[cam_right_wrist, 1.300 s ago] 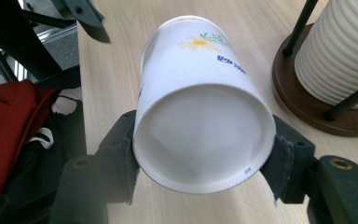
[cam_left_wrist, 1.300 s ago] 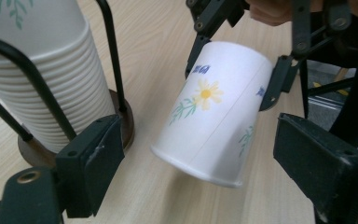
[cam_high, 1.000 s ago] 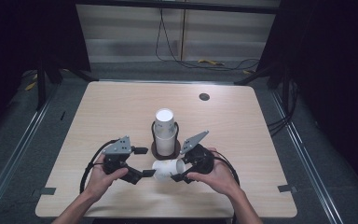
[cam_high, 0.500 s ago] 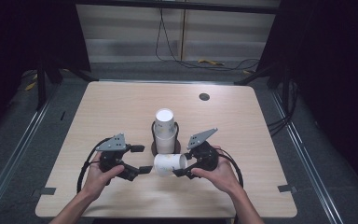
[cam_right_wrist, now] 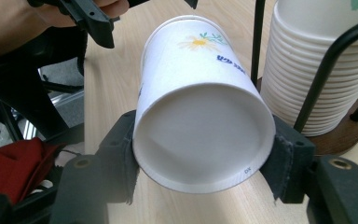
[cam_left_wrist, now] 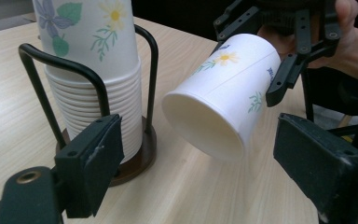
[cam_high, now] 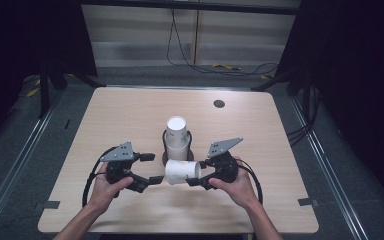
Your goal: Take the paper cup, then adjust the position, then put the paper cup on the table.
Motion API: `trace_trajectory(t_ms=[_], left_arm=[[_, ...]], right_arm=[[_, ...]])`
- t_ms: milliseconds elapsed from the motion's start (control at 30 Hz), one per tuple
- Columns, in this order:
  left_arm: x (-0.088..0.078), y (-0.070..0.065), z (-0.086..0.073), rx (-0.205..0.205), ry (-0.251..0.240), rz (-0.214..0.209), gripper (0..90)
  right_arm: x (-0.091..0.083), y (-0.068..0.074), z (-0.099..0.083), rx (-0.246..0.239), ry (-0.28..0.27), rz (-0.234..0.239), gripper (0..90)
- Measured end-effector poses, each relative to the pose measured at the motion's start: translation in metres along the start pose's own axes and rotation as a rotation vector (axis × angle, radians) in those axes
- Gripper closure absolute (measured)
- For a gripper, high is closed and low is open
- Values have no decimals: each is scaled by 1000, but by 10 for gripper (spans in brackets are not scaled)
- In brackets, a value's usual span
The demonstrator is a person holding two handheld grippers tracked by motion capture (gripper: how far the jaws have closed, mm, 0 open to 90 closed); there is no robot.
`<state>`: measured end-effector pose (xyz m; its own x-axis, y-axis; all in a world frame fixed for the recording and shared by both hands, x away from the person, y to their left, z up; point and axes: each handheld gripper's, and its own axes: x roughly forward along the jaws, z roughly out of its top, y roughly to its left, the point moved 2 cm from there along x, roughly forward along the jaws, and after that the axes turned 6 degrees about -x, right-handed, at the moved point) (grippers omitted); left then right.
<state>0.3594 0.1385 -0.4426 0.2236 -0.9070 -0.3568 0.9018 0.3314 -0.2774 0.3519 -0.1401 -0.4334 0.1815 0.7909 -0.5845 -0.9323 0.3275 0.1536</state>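
Right now your landmark is the stack of paper cups [cam_high: 176, 134] in its black wire holder [cam_high: 189, 145], standing on the wooden table [cam_high: 130, 110] just ahead of your hands. Just in front of that stack, on your side of it, the single paper cup [cam_high: 182, 172] lies on its side in the air, its base end gripped by your right gripper [cam_high: 194, 178]; in the right gripper view the pads [cam_right_wrist: 286, 163] press on both sides of the cup's base [cam_right_wrist: 200, 135], so that tool is closed on the cup. Your left gripper [cam_high: 152, 168] waits on the other side of the cup, also just before the stack, with its jaws spread wide and nothing between them; the cup's open mouth [cam_left_wrist: 204, 126] faces it. Judge this cup as very light, thin-walled and easy to crush or dent, with a smooth printed skin that may slip. The stiffest places to hold look like the rolled rim and the base ring, so take it there and squeeze gently, not on the soft middle wall.
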Motion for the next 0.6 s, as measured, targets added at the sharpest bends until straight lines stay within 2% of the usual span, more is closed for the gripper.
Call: trace_trajectory(t_ms=[100,333,400,600], left_arm=[[1,-1,0,-5,0,-22,155],[1,-3,1,9,-18,-27,156],[-1,-3,2,0,-35,-32,156],[-2,-3,3,0,-42,-48,155]], right_arm=[[0,0,-1,4,-4,8,373],[4,2,0,11,-42,42,372],[4,3,0,11,-56,46,373],[4,5,1,7,-79,46,373]])
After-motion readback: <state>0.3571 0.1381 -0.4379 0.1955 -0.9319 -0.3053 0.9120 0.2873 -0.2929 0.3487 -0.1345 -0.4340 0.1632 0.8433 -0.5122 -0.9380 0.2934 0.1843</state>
